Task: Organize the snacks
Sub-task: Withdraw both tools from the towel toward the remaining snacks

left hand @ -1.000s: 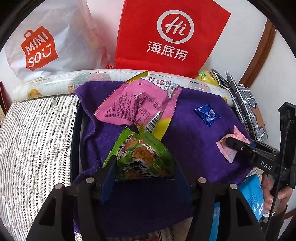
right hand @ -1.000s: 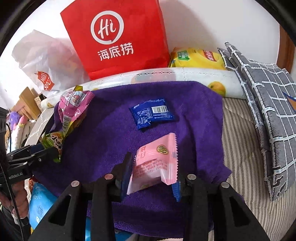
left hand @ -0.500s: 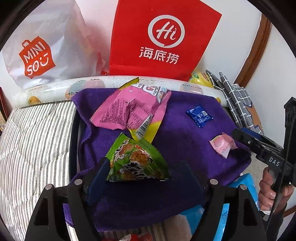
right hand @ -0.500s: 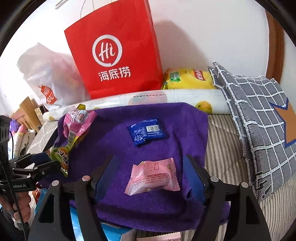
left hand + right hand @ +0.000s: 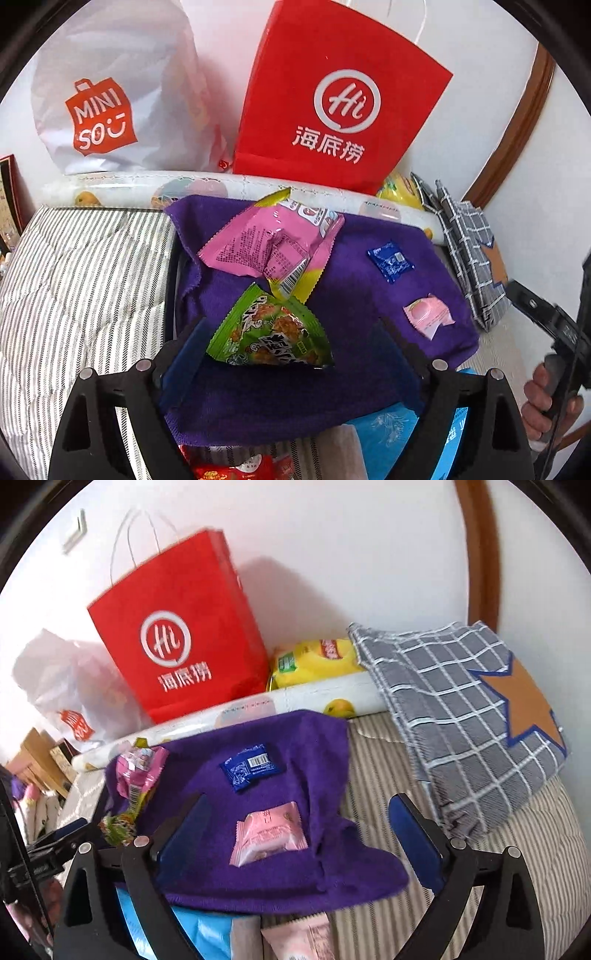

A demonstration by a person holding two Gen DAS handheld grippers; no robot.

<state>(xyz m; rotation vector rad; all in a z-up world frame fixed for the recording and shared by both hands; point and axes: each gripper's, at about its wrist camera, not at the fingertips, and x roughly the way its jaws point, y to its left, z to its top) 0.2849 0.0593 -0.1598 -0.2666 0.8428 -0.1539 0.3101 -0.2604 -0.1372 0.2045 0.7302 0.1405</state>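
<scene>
**Both grippers empty, four snacks laid out on the towel**

While both tools hang above the bed, nothing is held: left gripper [image 5: 291,350] fingers spread wide with the green snack packet [image 5: 271,334] lying loose between them on the purple towel [image 5: 369,295]; right gripper [image 5: 299,834] fingers also wide apart, the pink wafer packet [image 5: 269,832] lying flat between them, untouched.

Snack positions: big pink bag [image 5: 273,240] at the far left part of the towel, its corner overlapping the green packet's top; small blue packet [image 5: 251,768] farther back toward the wall; pink wafer near the towel's right edge. All four well spread, looks like placement is mostly done (judgement).

Risks:
- Towel is soft, rumpled and draped over the edge on the right, so a finger dragging the cloth could shift or tip every packet on it.
- Pink wafer sits near that drooping edge and could slide off if the towel is tugged.
- Green packet and pink bag touch; regrasping one likely drags the other.
- Foil packets are slick and puffy, so a pinch on a corner may slip.

Around: red paper bag [image 5: 181,650] and white Miniso bag [image 5: 110,103] against the wall, patterned roll [image 5: 310,701] along the towel's back edge, yellow chip bag [image 5: 314,657] behind it, grey checked cushion [image 5: 461,709] crowding the right side, striped bedding [image 5: 81,280] underneath. More packets (blue, red, pink) peek out below the towel's near edge, close under both grippers, limiting room to drop lower.
</scene>
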